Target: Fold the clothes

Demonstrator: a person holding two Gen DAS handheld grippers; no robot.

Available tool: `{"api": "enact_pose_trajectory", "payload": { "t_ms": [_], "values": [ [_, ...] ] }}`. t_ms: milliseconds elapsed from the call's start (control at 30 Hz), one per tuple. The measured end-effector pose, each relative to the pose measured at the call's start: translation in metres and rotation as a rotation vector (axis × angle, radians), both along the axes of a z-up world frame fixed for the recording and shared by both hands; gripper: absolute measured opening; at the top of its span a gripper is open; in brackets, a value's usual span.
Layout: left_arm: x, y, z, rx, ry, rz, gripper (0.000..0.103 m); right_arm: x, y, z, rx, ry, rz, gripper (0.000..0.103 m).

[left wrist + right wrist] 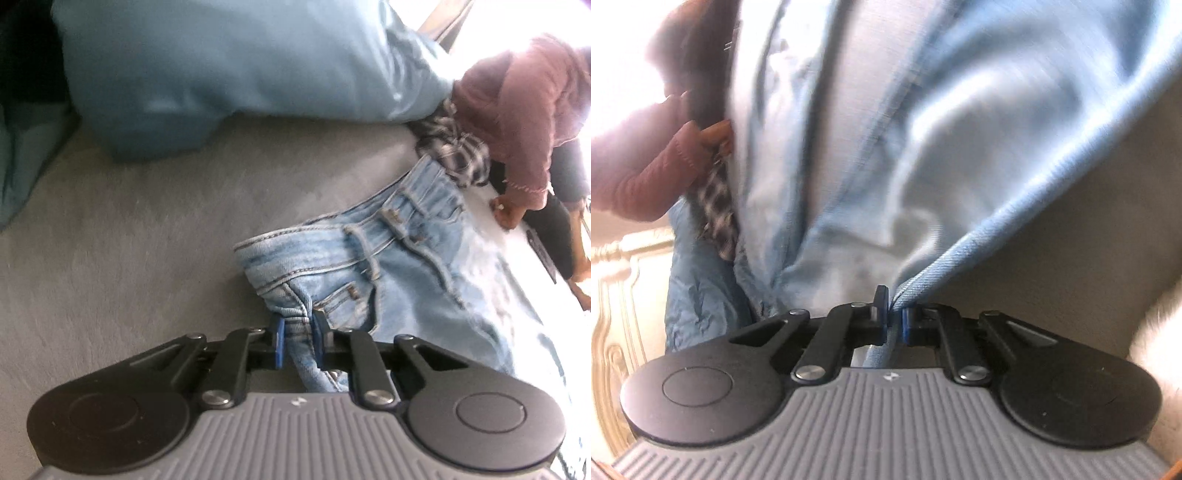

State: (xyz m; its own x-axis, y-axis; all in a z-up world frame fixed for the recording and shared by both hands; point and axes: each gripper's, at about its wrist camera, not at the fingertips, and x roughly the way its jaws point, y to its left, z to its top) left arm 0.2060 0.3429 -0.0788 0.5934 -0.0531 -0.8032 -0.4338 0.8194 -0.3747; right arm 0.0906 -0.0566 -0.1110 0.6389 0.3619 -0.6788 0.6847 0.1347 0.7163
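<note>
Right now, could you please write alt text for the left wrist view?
The left gripper pinches the side seam of light blue jeans lying on a grey bed. Behind lie a blue pillow and a checked cloth.

Light-blue jeans (388,266), bunched on grey bedding (129,240)

A grey, softly napped bed surface (122,236) carries everything seen by the left wrist camera. Light blue jeans (388,266) lie on it at about four o'clock, waistband toward the middle, and a blue pillow (229,62) rests at twelve o'clock. A black-and-white checked cloth (456,155) lies at two o'clock, touching the waistband's far end.
</note>
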Motion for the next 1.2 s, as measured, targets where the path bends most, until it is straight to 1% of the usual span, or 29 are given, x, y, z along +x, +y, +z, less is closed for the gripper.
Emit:
{"api": "enact_pose_trajectory", "payload": {
  "t_ms": [100,167,233,300,433,533,667,800,900,967,1033,1067,1133,1200],
  "values": [
    [0.008,-0.008,0.016,0.009,-0.037,-0.002,0.016,0.014,-0.013,0.021,-0.061,-0.048,0.058,0.005],
    [0.015,-0.015,0.027,0.015,-0.065,-0.004,0.016,0.045,-0.017,0.031,-0.097,-0.078,0.084,0.005],
    [0.026,-0.023,0.037,0.018,-0.098,-0.005,0.016,0.057,-0.027,0.040,-0.125,-0.110,0.102,0.005],
    [0.039,-0.032,0.044,0.016,-0.125,0.000,0.016,0.070,-0.037,0.048,-0.148,-0.138,0.115,0.005],
    [0.070,-0.053,0.054,0.032,-0.152,-0.003,0.015,0.087,-0.063,0.054,-0.180,-0.184,0.136,0.005],
    [0.096,-0.073,0.059,0.070,-0.176,-0.018,0.015,0.108,-0.079,0.049,-0.183,-0.206,0.131,0.005],
    [0.132,-0.096,0.059,0.129,-0.190,-0.033,0.015,0.142,-0.100,0.035,-0.151,-0.221,0.112,0.005],
    [0.164,-0.114,0.049,0.188,-0.174,-0.039,0.016,0.168,-0.115,0.018,-0.111,-0.220,0.104,0.005],
    [0.183,-0.127,0.038,0.229,-0.155,-0.053,0.016,0.183,-0.125,-0.001,-0.075,-0.208,0.094,0.005],
    [0.191,-0.131,0.030,0.230,-0.135,-0.064,0.018,0.191,-0.131,-0.015,-0.042,-0.192,0.081,0.005],
    [0.196,-0.132,0.024,0.197,-0.112,-0.059,0.029,0.198,-0.137,-0.031,-0.003,-0.170,0.066,0.005],
    [0.198,-0.133,0.023,0.178,-0.101,-0.053,0.033,0.201,-0.140,-0.038,0.017,-0.160,0.063,0.005],
    [0.196,-0.136,0.024,0.160,-0.098,-0.034,0.053,0.206,-0.144,-0.048,0.046,-0.147,0.072,0.007],
    [0.189,-0.141,0.031,0.163,-0.116,-0.022,0.061,0.211,-0.147,-0.055,0.070,-0.138,0.087,0.008]
  ]
}}
